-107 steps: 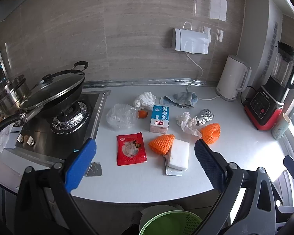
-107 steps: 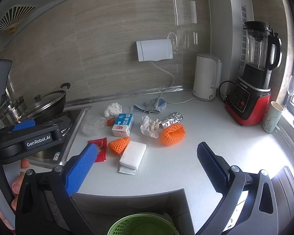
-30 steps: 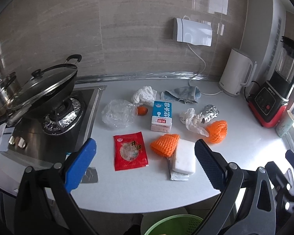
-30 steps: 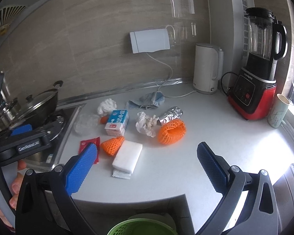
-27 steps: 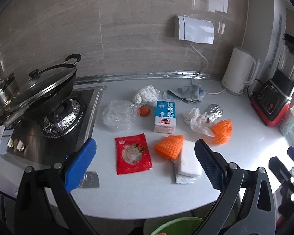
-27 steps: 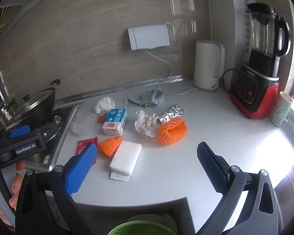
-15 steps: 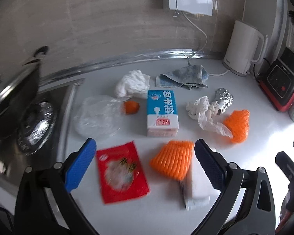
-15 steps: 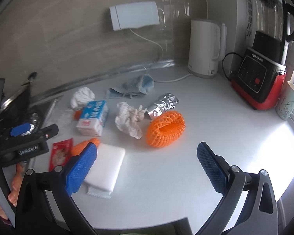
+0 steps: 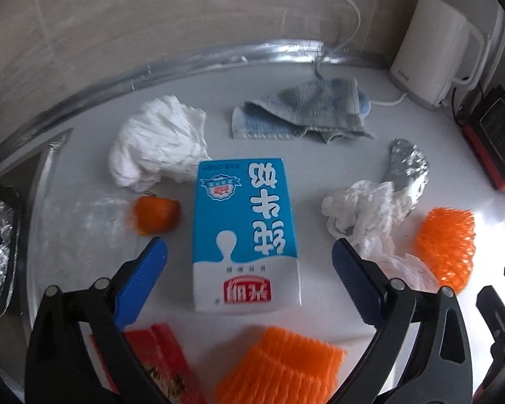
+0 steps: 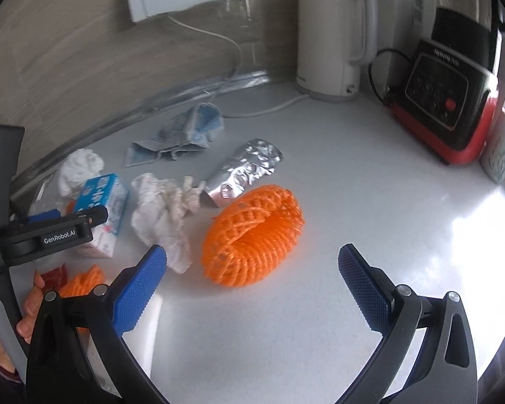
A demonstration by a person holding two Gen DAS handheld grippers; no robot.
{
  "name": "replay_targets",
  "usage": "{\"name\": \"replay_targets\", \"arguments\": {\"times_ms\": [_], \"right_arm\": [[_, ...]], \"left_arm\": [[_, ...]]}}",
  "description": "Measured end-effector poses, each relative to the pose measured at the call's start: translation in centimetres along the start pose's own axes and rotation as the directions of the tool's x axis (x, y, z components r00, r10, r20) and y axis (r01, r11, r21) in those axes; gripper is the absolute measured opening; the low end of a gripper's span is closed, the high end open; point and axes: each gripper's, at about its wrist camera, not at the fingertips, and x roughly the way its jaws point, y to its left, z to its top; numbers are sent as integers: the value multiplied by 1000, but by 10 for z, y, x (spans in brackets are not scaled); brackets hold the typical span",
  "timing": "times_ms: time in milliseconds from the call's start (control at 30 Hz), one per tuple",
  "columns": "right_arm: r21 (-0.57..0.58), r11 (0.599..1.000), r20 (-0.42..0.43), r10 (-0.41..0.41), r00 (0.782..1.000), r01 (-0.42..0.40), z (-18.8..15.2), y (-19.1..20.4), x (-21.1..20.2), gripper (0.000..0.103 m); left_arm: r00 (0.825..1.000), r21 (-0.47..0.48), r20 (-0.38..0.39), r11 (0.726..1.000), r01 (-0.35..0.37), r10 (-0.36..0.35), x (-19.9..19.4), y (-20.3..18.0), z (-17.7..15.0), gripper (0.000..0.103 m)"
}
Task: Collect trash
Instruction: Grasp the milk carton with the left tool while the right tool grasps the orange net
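Observation:
My left gripper [image 9: 249, 281] is open, its jaws on either side of the near end of a blue and white milk carton [image 9: 244, 222] lying flat on the white counter [image 9: 320, 165]; the carton also shows in the right wrist view [image 10: 101, 202]. My right gripper [image 10: 252, 286] is open, just in front of an orange foam net ring [image 10: 250, 235]. Around them lie crumpled white tissue [image 10: 161, 215], a foil wad [image 10: 244, 171], a white wad [image 9: 158, 141], a small orange piece [image 9: 155, 215], a clear plastic bag [image 9: 84, 229], a red packet [image 9: 161, 360] and a second orange net [image 9: 279, 367].
A blue-grey cloth [image 9: 299, 114] lies at the back. A white kettle [image 10: 333, 33], a red and black blender base [image 10: 451, 94] and a cup [image 10: 498, 155] stand at the right. A white block [image 10: 144, 333] lies near the front. The stove [image 9: 0, 242] is at the left.
Both grippers have moved forward and down toward the counter. The left one has come around the milk carton's near end; the right one has closed in on the orange net ring. The green bin has left view.

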Motion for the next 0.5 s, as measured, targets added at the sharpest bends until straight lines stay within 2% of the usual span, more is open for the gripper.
{"name": "replay_targets", "arguments": {"times_ms": [133, 167, 200, 500], "right_arm": [[15, 1000, -15, -9, 1000, 9, -1, -4, 12, 101], [17, 1000, -20, -12, 1000, 12, -1, -3, 14, 101], [22, 1000, -31, -16, 999, 17, -1, -5, 17, 101], [81, 997, -74, -5, 997, 12, 7, -6, 38, 101]], "left_arm": [[998, -7, -56, 1000, 2, -3, 23, 2, 5, 80], [998, -14, -67, 1000, 5, -6, 27, 3, 5, 74], [996, -27, -82, 1000, 14, -16, 32, 4, 6, 64], [998, -30, -54, 999, 25, -27, 29, 13, 11, 63]]}}
